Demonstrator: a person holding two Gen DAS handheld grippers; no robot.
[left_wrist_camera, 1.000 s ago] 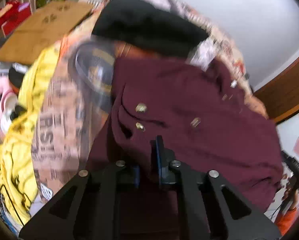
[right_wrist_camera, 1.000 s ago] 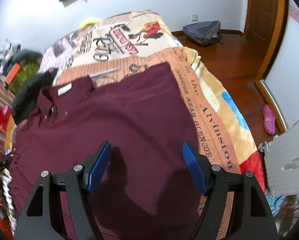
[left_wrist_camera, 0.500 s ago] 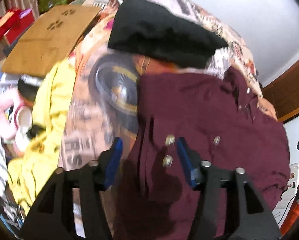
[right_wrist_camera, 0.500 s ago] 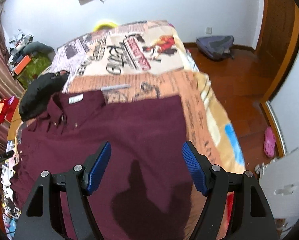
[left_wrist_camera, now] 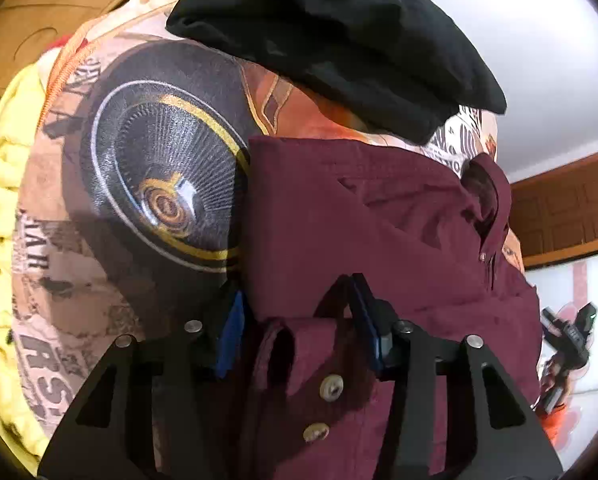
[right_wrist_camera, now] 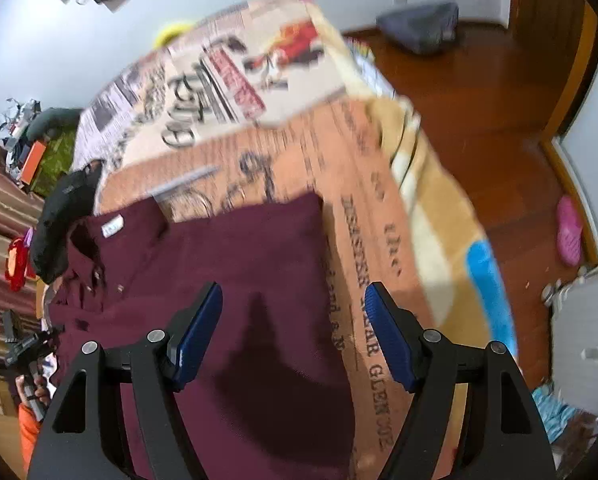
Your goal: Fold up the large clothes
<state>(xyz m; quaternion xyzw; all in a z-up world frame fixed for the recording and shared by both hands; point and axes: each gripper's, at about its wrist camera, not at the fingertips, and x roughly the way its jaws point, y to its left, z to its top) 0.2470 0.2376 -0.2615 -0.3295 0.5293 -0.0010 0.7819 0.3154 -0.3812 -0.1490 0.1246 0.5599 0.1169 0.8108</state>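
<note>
A large maroon button shirt (left_wrist_camera: 363,224) lies spread on a bed with a printed cover (left_wrist_camera: 99,264). My left gripper (left_wrist_camera: 299,320) is open, low over the shirt's left edge, with a buttoned cuff (left_wrist_camera: 315,364) lying between its blue pads. In the right wrist view the same shirt (right_wrist_camera: 235,280) lies flat, its collar and white label at the left. My right gripper (right_wrist_camera: 295,332) is open and empty, above the shirt's right edge.
A folded black garment (left_wrist_camera: 339,32) lies on the bed beyond the shirt. A yellow blanket (left_wrist_camera: 3,184) hangs at the left side. The bed's right edge drops to a wooden floor (right_wrist_camera: 479,112) with a grey bag (right_wrist_camera: 423,24) and a pink slipper (right_wrist_camera: 569,230).
My left gripper went from shut on shirt fabric to open and dropped close over the shirt's left edge and cuff. My right gripper stayed open and shifted over the shirt's right side.
</note>
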